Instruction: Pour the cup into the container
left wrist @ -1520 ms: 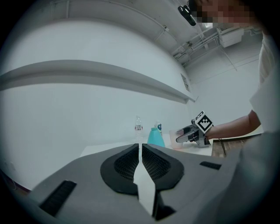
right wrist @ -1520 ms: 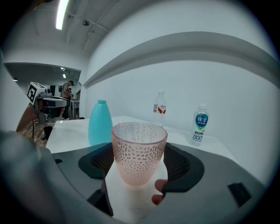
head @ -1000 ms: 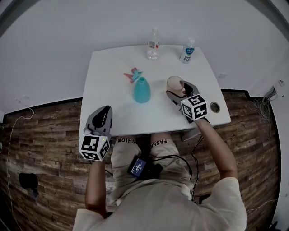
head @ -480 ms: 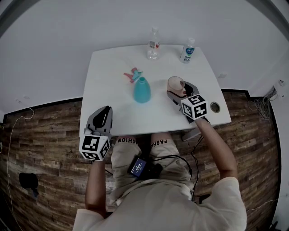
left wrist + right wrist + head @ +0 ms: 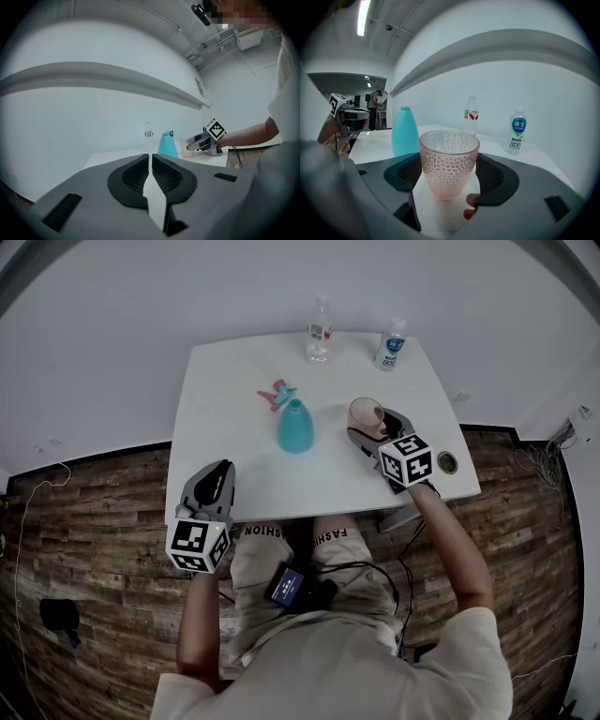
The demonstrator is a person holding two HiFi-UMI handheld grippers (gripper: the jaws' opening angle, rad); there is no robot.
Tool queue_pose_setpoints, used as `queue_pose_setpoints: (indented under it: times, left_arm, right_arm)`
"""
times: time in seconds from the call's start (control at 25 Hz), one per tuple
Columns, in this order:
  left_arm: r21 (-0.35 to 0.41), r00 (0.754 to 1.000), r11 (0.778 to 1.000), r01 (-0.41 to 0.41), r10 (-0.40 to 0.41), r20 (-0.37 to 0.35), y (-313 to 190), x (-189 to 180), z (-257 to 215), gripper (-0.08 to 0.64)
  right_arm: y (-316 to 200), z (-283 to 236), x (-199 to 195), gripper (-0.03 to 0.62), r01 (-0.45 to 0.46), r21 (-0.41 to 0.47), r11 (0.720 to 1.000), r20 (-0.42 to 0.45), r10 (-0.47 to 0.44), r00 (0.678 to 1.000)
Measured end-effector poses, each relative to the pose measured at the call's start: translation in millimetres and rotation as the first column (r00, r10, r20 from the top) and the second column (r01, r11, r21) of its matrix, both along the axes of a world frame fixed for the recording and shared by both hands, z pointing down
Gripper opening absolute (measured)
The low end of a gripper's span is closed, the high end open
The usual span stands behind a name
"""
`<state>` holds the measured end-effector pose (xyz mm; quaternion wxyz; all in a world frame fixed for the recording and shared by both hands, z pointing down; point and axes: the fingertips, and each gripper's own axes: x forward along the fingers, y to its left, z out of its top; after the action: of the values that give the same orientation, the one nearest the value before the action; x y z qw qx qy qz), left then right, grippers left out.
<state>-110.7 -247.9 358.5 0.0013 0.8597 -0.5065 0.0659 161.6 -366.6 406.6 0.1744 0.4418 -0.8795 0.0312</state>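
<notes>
A pink dimpled cup (image 5: 363,414) (image 5: 449,161) stands upright on the white table (image 5: 234,446), right of centre. My right gripper (image 5: 371,427) (image 5: 449,177) has one jaw on each side of it, and both pads press the cup's wall. The teal bottle-shaped container (image 5: 293,426) (image 5: 404,131) stands just left of the cup, apart from it. My left gripper (image 5: 216,472) (image 5: 150,158) hovers at the table's front left edge, shut with nothing in it. From there the container (image 5: 167,144) and the cup (image 5: 184,147) show far ahead.
Two water bottles stand at the table's back edge, one clear (image 5: 319,331) (image 5: 472,114) and one with a blue-green label (image 5: 390,345) (image 5: 515,130). A small pink and teal clip (image 5: 276,396) lies behind the container. A cable hole (image 5: 446,462) sits near the right edge.
The right gripper and the cup have shifted very slightly to the right. The left gripper has barely moved.
</notes>
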Motion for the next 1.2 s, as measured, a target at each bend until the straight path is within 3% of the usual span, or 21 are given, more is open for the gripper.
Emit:
queue_pose_setpoints:
  times: [0.4,0.52,1.2]
  left_arm:
    - [0.004,1.0,1.0,-0.004,0.004,-0.002,2,2,0,0.028]
    - [0.005,1.0,1.0,-0.001,0.001,-0.005,3,-1,1,0.027]
    - [0.015,1.0,1.0,-0.013,0.013,-0.021,8,6,-6,0.028]
  right_arm:
    - [1,-2,-1,0.359,0.035,0.043,0.998,-0.004,-0.034,0.999]
    - [4,-6,0,0.386,0.038,0.075,0.996,-0.005,-0.037,0.999]
    - [63,-64,2,0.39,0.069,0.149,0.986,0.173,-0.095,0.98]
